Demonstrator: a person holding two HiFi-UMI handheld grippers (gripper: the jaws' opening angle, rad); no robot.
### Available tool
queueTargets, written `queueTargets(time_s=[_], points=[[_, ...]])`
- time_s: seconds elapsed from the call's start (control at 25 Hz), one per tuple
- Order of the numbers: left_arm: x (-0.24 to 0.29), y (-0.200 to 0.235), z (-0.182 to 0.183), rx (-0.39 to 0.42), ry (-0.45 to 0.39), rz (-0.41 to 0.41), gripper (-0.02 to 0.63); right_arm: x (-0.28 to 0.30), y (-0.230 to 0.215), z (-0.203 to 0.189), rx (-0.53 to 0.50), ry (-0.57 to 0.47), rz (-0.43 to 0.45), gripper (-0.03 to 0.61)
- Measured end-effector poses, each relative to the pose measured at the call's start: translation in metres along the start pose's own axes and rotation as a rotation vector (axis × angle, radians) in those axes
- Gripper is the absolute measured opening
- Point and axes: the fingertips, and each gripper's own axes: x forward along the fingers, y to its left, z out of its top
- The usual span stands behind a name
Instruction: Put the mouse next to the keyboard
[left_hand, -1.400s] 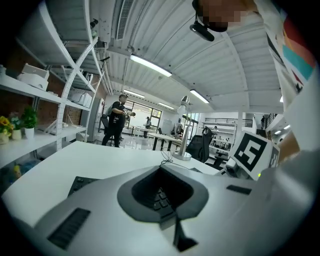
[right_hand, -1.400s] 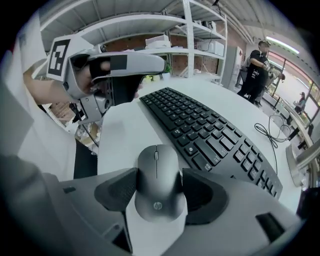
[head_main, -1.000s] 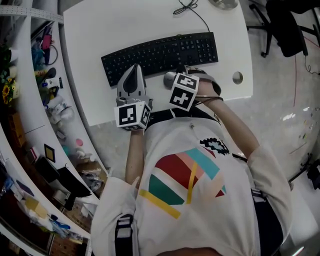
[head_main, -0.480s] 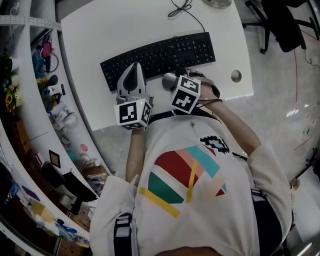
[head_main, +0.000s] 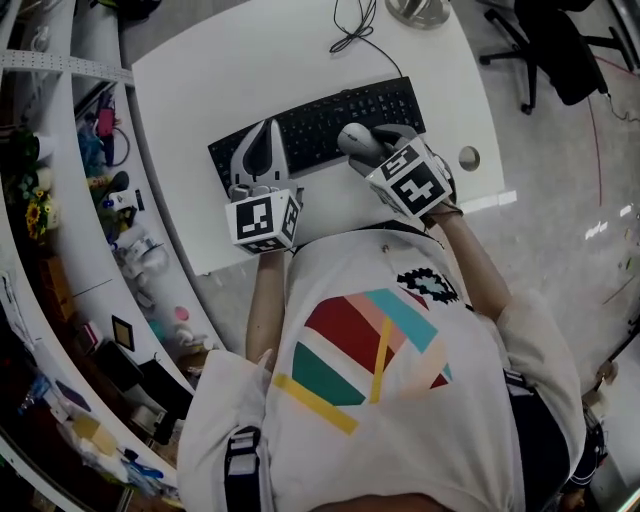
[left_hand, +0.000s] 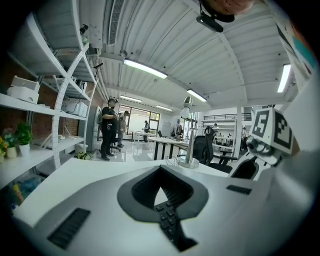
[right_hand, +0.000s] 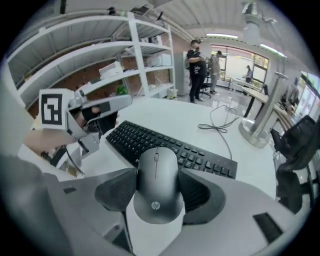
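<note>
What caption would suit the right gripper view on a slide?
Right gripper clamped on a dark grey HP mouse, black keyboard on the white desk just beyond.

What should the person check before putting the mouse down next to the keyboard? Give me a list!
1. The mouse held firmly: ok, the right gripper has its jaws pressing both sides.
2. Free spot beside the keyboard: ok, bare table at its right end.
3. The left gripper out of the way: ok, shut and empty over the keyboard's left end.
4. The cable clear of the spot: ok, it lies behind the keyboard.
5. Gap between mouse and keys: cannot tell.
</note>
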Motion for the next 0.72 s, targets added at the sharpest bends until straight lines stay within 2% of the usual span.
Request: queueTargets(time_s=[0.2,0.48,0.72], points=[[0.002,0.008,0.009,0.012,-0.008,0.031,0.043,-0.029,-0.048,0.004,0.184,-0.111,-0.061,0.272],[-0.001,0.020,0.006,0.011,0.006,0.066,0.043,-0.046,-0.110,-0.013,0.244,-0.112,-0.198,0.270],[0.005,0.016,-0.001,0.012,0.024,0.051,0.043,-0.048,-0.151,-0.033,0.284,-0.081,-0.284,0.268]])
